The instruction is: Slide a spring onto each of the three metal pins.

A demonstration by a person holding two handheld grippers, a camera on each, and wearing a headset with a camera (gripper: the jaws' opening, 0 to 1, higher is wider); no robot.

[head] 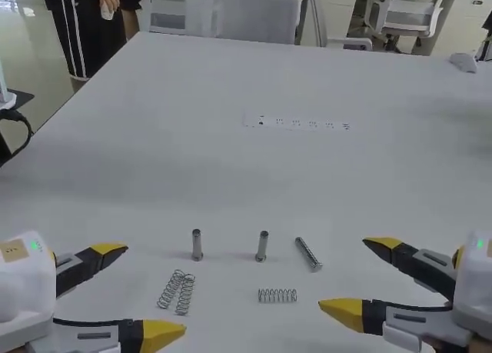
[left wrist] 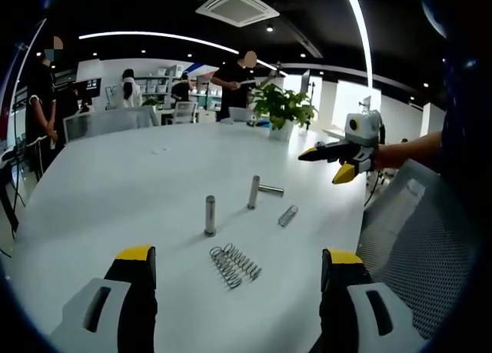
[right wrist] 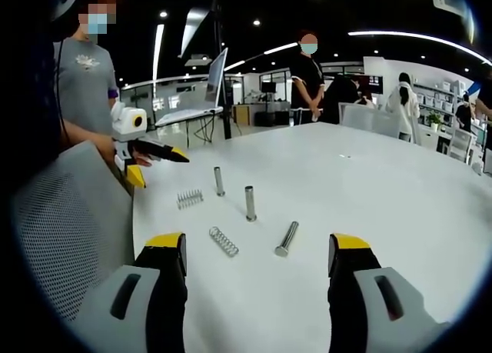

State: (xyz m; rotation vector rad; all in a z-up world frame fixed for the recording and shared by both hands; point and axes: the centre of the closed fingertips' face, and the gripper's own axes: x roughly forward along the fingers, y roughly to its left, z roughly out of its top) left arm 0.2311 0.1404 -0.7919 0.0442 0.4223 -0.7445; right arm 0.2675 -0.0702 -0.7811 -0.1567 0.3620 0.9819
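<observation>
left gripper (head: 150, 291) & right gripper (head: 344, 274) both gaped empty either side of the mid pin (head: 262, 246), prob poised to grab: single spring (head: 277, 294) just in front of it, spring pair (head: 177, 291) front-left, none threaded yet.

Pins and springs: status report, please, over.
Left gripper and right gripper open, empty. Two pins upright, third pin lying flat. Paired springs and single spring loose on table, none fitted. Nothing in the way.

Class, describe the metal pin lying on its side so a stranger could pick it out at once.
On the white table, find the row of three near the front edge. Take the pin nearest the right gripper: unlike its two upright neighbours, it lies flat.
</observation>
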